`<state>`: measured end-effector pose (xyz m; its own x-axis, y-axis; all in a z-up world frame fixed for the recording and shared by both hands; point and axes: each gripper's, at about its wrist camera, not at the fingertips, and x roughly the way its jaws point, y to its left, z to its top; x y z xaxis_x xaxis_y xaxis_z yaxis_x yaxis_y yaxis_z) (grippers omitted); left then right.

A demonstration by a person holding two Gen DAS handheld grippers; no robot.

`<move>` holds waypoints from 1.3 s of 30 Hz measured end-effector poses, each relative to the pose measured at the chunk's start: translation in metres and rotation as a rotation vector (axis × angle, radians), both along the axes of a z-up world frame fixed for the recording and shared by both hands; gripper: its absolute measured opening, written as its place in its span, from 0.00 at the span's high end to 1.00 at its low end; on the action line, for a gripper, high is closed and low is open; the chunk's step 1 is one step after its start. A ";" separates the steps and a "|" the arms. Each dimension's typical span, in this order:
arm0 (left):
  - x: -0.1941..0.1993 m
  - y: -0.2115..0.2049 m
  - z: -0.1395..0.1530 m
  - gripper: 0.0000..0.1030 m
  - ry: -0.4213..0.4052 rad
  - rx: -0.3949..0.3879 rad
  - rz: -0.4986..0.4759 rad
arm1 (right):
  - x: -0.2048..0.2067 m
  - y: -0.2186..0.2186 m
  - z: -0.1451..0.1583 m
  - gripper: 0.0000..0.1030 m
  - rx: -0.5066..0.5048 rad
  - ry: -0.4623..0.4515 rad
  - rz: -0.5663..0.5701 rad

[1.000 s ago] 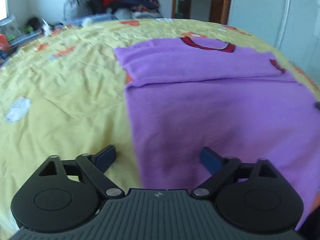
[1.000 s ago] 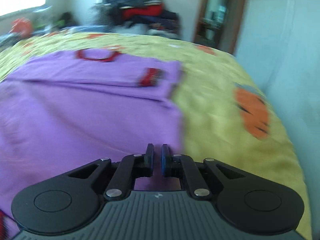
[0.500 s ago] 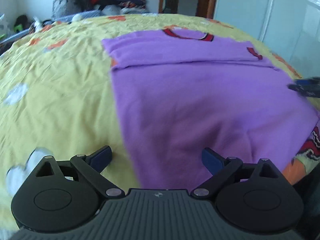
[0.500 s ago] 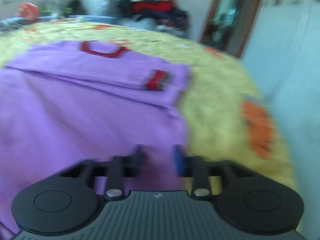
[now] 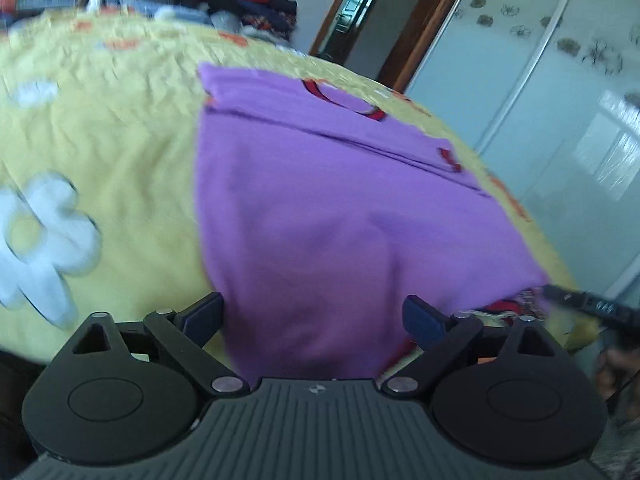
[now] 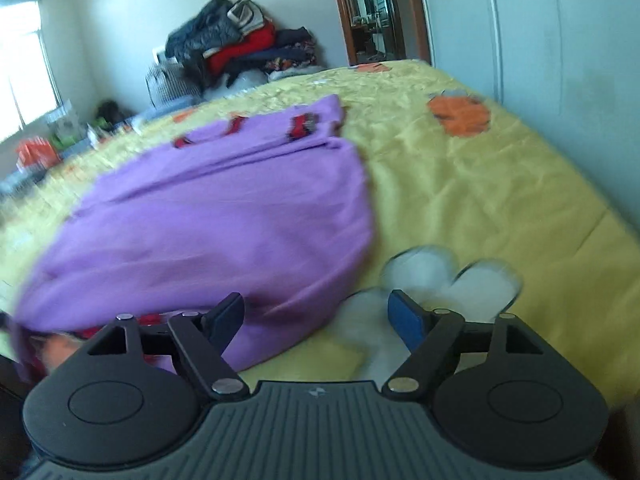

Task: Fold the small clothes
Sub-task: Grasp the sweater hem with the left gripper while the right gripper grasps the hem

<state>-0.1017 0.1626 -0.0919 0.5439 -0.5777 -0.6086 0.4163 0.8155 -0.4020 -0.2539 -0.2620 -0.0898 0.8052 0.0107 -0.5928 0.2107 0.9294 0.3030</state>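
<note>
A purple sweater (image 5: 340,208) with red collar and cuff trim lies flat on the yellow bedspread (image 5: 112,152), sleeves folded across the chest. My left gripper (image 5: 314,318) is open at the sweater's near hem, its jaws on either side of the lower left part, holding nothing. In the right wrist view the sweater (image 6: 224,216) lies to the left. My right gripper (image 6: 318,318) is open at the sweater's lower right corner, over a white flower print. The right gripper also shows at the left wrist view's right edge (image 5: 584,304).
A pile of clothes (image 6: 240,52) sits at the far end of the bed by the wall. A doorway (image 6: 372,12) and white wardrobe doors (image 5: 560,100) stand on the right. The bed's near edge runs just under both grippers.
Both grippers have pulled back toward the sweater's near hem. The right gripper has gone from shut to open. The left gripper has stayed open.
</note>
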 end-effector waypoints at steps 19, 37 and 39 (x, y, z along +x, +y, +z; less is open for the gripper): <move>0.038 0.034 -0.018 0.94 0.244 -0.298 -0.013 | 0.075 -0.062 -0.007 0.96 0.146 -0.009 0.094; 0.128 0.056 0.044 0.94 0.025 -0.374 0.046 | 0.131 -0.105 0.049 0.97 0.244 -0.221 0.059; 0.147 0.052 0.043 0.94 0.030 -0.349 0.044 | 0.147 -0.111 0.046 0.97 0.190 -0.198 0.042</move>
